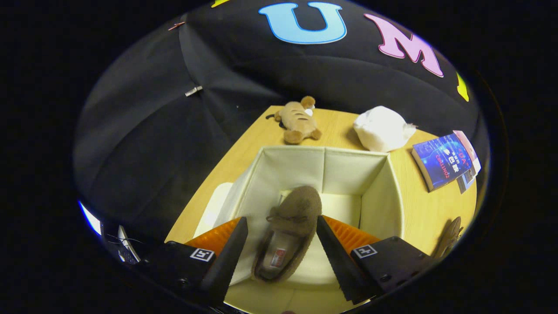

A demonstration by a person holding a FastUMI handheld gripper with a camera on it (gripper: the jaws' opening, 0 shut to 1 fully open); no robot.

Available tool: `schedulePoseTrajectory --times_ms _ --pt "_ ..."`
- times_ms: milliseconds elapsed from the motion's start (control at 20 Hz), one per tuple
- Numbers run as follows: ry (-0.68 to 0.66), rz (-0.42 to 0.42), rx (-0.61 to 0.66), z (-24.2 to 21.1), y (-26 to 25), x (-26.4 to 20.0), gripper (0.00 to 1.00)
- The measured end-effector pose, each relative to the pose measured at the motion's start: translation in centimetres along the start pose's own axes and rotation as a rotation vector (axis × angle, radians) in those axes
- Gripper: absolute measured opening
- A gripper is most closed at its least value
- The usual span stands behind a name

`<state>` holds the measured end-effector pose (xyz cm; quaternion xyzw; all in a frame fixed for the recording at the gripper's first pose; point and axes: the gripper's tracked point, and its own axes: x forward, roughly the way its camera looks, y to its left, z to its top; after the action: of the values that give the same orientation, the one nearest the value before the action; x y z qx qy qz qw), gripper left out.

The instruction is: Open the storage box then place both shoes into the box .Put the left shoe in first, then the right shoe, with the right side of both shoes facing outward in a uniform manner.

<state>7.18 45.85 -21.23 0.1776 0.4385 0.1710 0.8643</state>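
Brown and fuzzy, one shoe [290,231] lies on the floor of the open storage box [394,196], toe pointing away, between the spread fingers of the gripper [282,257], which hover above it and touch nothing. With the lid off and one slipper in, the job appears roughly half done. A second shoe [449,237] waits on the wooden table [425,213] just outside the box's right wall, beyond a plush toy [298,120], a white bundle [382,128] and a book [442,160].
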Motion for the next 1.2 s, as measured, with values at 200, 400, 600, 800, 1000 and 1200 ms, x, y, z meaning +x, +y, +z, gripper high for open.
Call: schedulePoseTrajectory --times_ms 200,400,600,800,1000,1200 --pt "-0.109 -0.009 -0.069 2.5 -2.6 -4.1 0.99" --pt "-0.185 -0.046 -0.11 3.8 -7.8 -9.2 0.99" --pt "-0.243 -0.152 -0.132 3.7 -15.8 -14.2 0.98" --pt "-0.222 -0.257 -0.1 0.4 -24.7 -18.0 0.96" --pt "-0.159 -0.356 -0.057 -5.1 -33.4 -20.7 0.96" --pt "-0.053 -0.413 -0.039 -12.2 -39.6 -21.0 0.96"
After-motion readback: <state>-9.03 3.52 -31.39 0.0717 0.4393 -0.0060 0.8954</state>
